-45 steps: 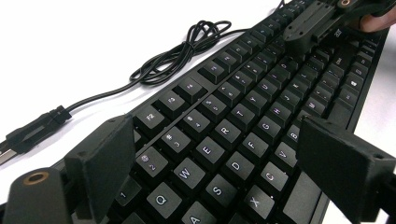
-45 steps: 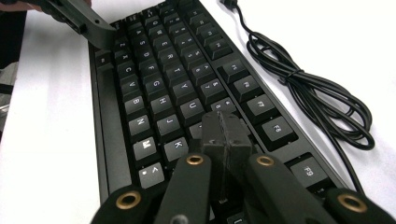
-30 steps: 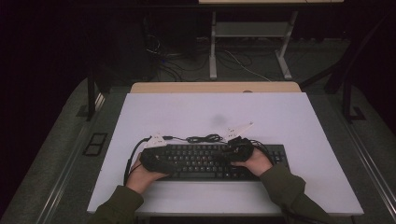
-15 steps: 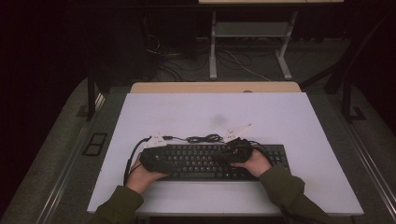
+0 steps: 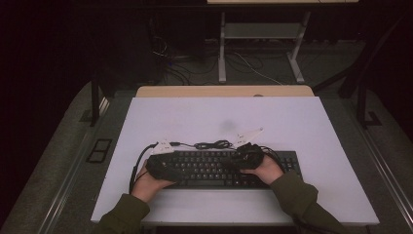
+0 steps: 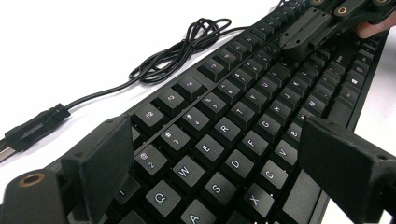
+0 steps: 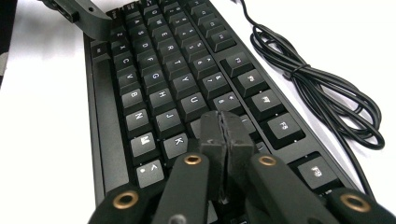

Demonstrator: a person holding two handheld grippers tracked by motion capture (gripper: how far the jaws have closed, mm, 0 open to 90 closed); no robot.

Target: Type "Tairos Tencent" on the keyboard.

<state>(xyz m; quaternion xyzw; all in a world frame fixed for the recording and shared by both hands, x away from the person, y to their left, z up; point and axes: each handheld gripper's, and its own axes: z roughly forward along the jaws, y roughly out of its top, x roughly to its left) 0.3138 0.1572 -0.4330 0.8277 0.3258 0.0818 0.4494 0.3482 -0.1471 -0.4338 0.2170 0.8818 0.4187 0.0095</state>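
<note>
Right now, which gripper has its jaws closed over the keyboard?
The right gripper, jaws pressed together above the keyboard; the left gripper stands wide open.

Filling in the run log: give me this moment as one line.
left tool: open over keyboard | right tool: shut, tips on keys | cable: coiled behind keyboard

The high view hangs above the person's side of the surface (image 5: pixel 292 117), looking forward and down, far enough back to take in the whole top and the floor beyond at 12 o'clock. The left gripper view rides low and close over the keyboard (image 6: pixel 233 126), facing along its length toward 1 o'clock. The right gripper view sits just as near, looking back along the same keyboard (image 7: pixel 163 84) toward 11 o'clock. All three share the keyboard and its coiled cable (image 5: pixel 213 144).
</note>
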